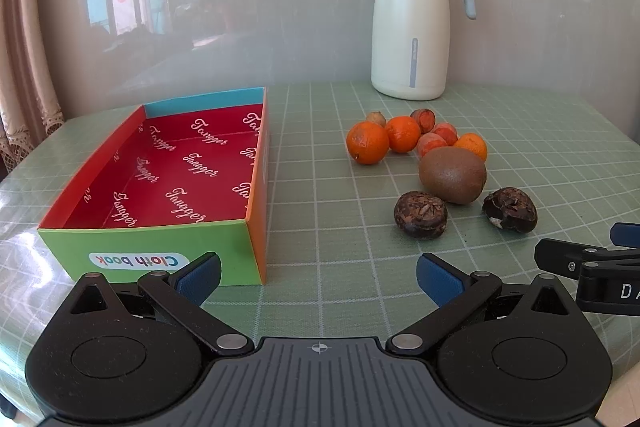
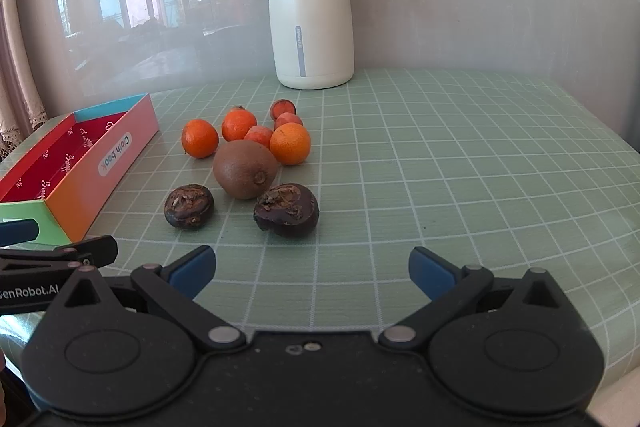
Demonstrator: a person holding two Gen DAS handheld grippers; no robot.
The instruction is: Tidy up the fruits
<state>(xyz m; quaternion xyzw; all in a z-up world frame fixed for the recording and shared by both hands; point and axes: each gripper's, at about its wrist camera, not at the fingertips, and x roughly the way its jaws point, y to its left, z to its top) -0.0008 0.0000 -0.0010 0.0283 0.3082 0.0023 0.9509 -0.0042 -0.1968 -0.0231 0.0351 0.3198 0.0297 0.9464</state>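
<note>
Table: a round table under a pale green cloth with a white grid [image 1: 520, 155], covered by clear plastic; everything stands on it.
Box: an open, shallow cardboard box [image 1: 256, 163] with a red printed inside, green near wall, orange right wall and blue far wall; it holds nothing. It lies left of the fruit, well apart from it.
Fruit pile: a cluster right of the box, in front of the jug.
Kiwi: a brown fuzzy kiwi [image 2: 245, 169] in the middle of the cluster, touching the small orange fruit behind it.
Tangerines: three round orange tangerines [image 2: 200, 138], one to the left, one behind, one at the kiwi's right.
Small reddish fruits: several small orange-red pieces [image 2: 282, 109] at the back of the pile; their kind cannot be told.
Water chestnuts: two dark brown, rough, flattened water chestnuts [image 2: 286, 210], nearest the fingers, one on each side in front of the kiwi, apart from each other.
Jug: a tall cream insulated jug with a grey-blue lid and handle [image 1: 412, 27], upright at the back by the wall.
Left gripper: the left gripper [image 1: 318, 275] has its blue-padded fingers spread wide with nothing between them; the box's near right corner is just ahead of its left finger, the fruit ahead to the right.
Right gripper: the right gripper [image 2: 312, 273] has its fingers spread wide and bare; the right-hand chestnut lies just ahead of the gap, not touched.
</note>
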